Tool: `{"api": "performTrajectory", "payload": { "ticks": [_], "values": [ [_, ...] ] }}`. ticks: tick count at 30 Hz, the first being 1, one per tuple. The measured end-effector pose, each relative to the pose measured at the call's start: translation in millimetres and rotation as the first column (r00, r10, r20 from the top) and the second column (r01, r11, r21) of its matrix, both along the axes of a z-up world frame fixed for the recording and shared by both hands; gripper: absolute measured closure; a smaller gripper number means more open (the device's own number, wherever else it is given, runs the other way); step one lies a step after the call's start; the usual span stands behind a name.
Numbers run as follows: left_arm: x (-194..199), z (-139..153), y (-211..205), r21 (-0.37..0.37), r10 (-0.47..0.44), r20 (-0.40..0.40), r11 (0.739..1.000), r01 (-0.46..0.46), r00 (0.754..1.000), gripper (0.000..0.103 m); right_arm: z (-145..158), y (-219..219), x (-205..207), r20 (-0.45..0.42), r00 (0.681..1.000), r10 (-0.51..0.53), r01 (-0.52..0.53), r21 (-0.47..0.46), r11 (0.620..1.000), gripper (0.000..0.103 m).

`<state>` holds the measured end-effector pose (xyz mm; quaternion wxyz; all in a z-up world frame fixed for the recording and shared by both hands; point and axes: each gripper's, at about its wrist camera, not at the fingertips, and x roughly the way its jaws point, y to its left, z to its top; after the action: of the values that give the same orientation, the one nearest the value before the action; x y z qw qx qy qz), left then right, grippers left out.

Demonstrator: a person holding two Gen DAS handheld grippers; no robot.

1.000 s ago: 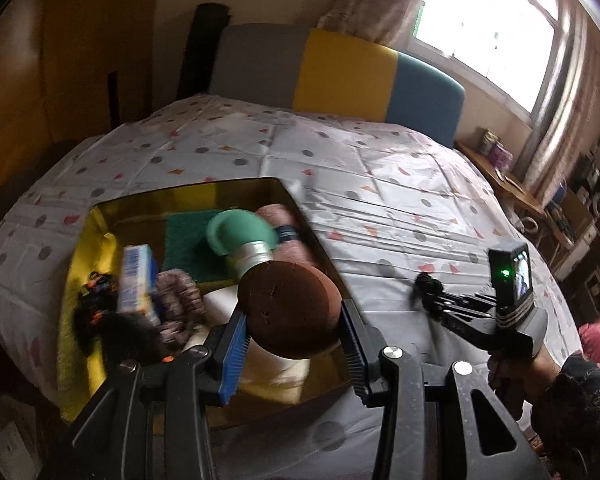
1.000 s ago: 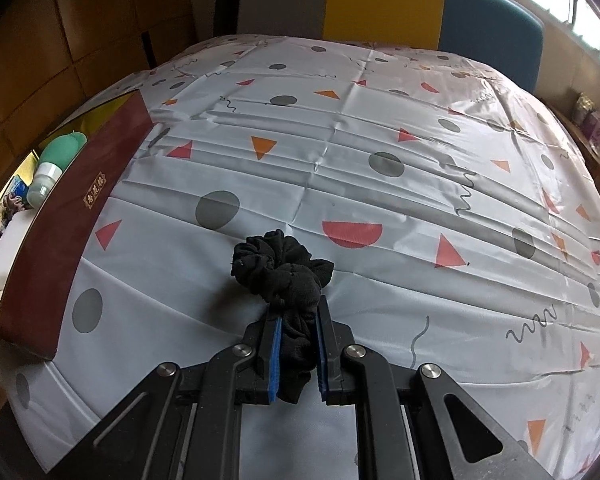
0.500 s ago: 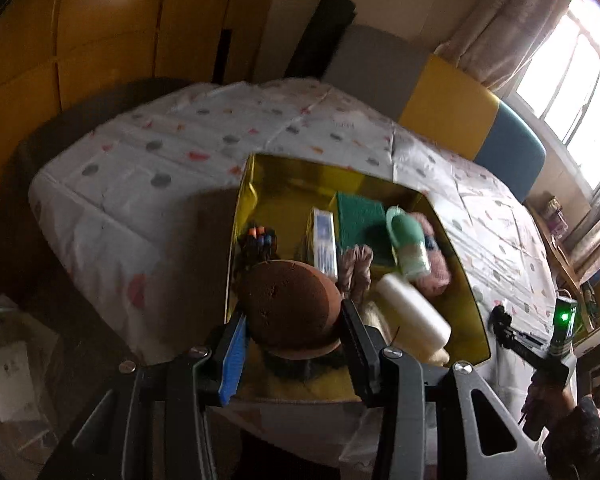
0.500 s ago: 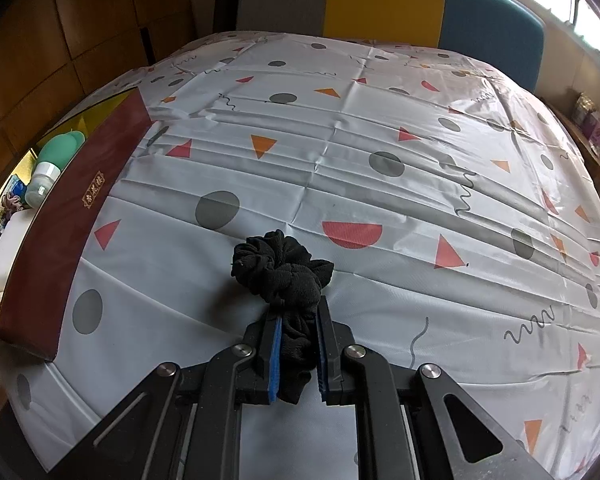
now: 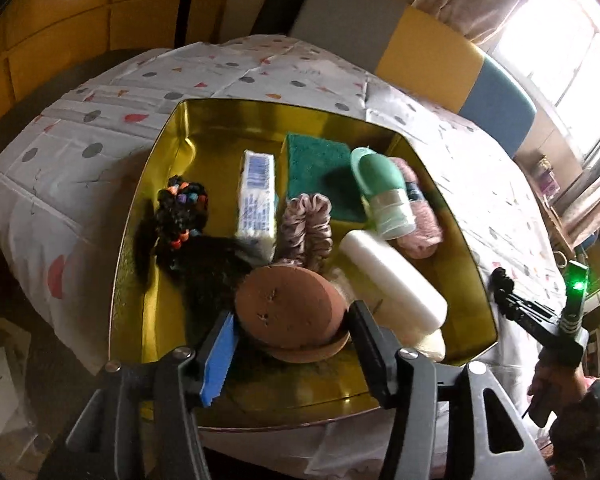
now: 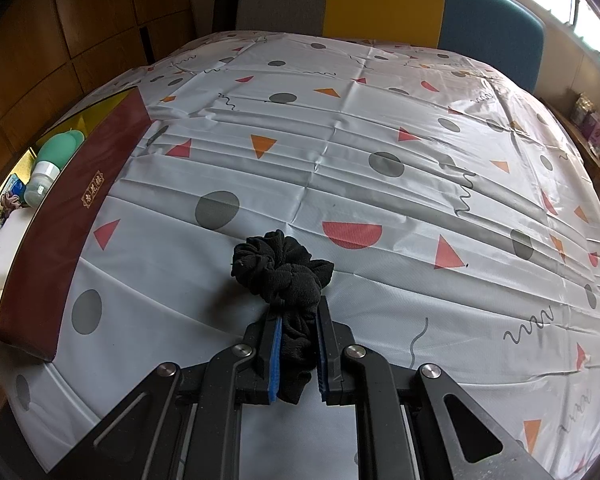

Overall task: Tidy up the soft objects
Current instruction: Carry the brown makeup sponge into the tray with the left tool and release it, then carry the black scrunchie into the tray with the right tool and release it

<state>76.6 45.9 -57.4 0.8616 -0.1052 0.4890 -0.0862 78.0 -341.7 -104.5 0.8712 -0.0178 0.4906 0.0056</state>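
Maroon box wall [image 6: 60, 232] bears a small gold label [image 6: 92, 195], characters unreadable

daylight floods from a window [image 5: 572, 52] at two o'clock, blown out white; left side dim, fisheye edges bend and darken, gold box [image 5: 168, 184] glares.

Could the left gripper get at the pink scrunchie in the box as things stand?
Probably not yet: the left gripper has the brown puff between its opening jaws, right before the pink scrunchie. The box is open-topped.
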Motion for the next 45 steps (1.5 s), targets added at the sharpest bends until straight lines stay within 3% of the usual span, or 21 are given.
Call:
{"api": "performTrajectory", "payload": {
  "ticks": [6, 19, 26, 31, 36, 40, 45],
  "values": [
    [-10, 17, 13, 0.034, 0.036, 0.055, 0.999, -0.038, 0.998, 0.032, 0, 0, 0, 0.000, 1.000, 0.001, -0.001, -0.004, 1.000, 0.090],
    [-33, 55, 12, 0.141, 0.079, 0.192, 0.984, -0.107, 0.978, 0.032, 3, 6, 2, -0.010, 1.000, -0.010, 0.009, -0.045, 0.999, 0.089],
    [-39, 61, 14, 0.143, 0.079, 0.216, 0.983, -0.111, 0.973, 0.032, 26, 13, 0, 0.007, 0.998, -0.067, 0.067, 0.022, 0.998, 0.090],
    [-40, 59, 17, 0.141, 0.095, 0.216, 0.982, -0.128, 0.972, 0.032, 61, 51, 0, 0.068, 0.998, 0.004, -0.011, 0.102, 0.995, 0.089],
    [-42, 59, 24, 0.158, 0.124, 0.223, 0.974, -0.162, 0.967, 0.032, 92, 120, 7, 0.123, 0.981, 0.152, -0.173, 0.176, 0.969, 0.089],
    [-43, 59, 32, 0.168, 0.154, 0.230, 0.966, -0.195, 0.961, 0.032, 96, 183, 19, 0.123, 0.960, 0.251, -0.272, 0.208, 0.939, 0.089],
    [-46, 62, 45, 0.179, 0.188, 0.242, 0.956, -0.235, 0.952, 0.032, 76, 232, 37, 0.064, 0.957, 0.283, -0.290, 0.203, 0.935, 0.084]
  ]
}}
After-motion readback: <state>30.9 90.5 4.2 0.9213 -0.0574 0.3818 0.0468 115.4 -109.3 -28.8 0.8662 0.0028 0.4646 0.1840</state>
